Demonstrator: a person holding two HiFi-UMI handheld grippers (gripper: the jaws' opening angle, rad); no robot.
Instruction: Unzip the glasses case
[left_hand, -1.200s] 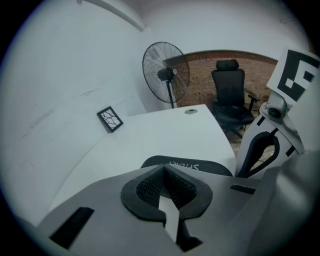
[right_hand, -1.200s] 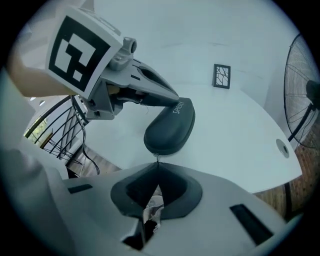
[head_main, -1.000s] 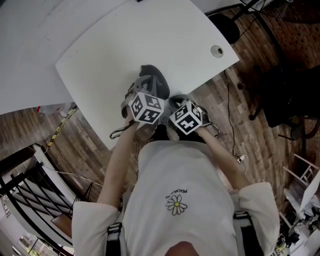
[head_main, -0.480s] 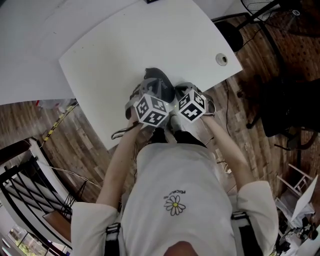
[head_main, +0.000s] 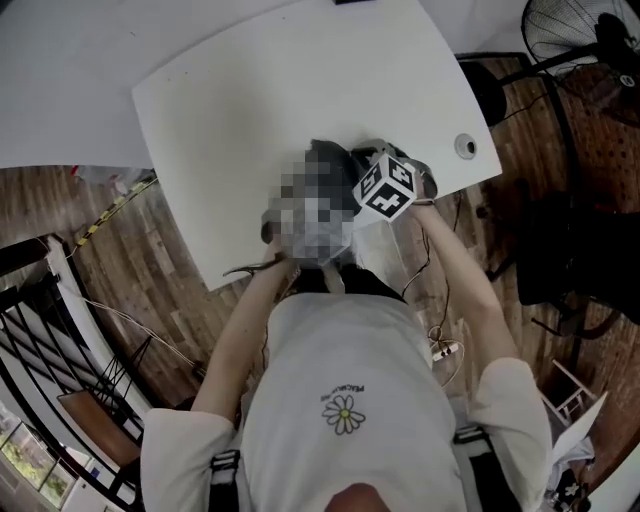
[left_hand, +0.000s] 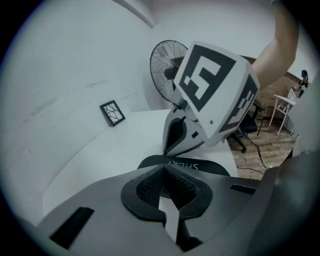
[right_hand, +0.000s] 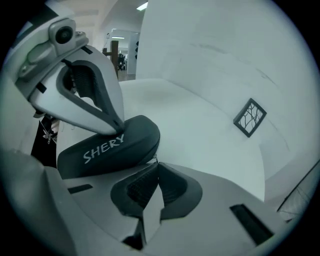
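Against glasses case (right_hand: 107, 147), left claw (left_hand: 162, 171) clenched, right claw (right_hand: 156, 164) tight on half-hidden zipper pull (right_hand: 154, 158).

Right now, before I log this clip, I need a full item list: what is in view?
Table: one, white, under everything.
Glasses case: one, dark grey, near the table's front edge.
Zipper pull: one, metal, at the case's end.
Square tile: one, black-framed, at the table's far edge.
Cable grommet: one, silver, table corner.
Fan: one, dark, on the floor beyond the table.
Power strip: one, white, on the wooden floor.
Left gripper: one, grey, jaws together, tips on the case's top.
Right gripper: one, grey, jaws shut on the zipper pull.
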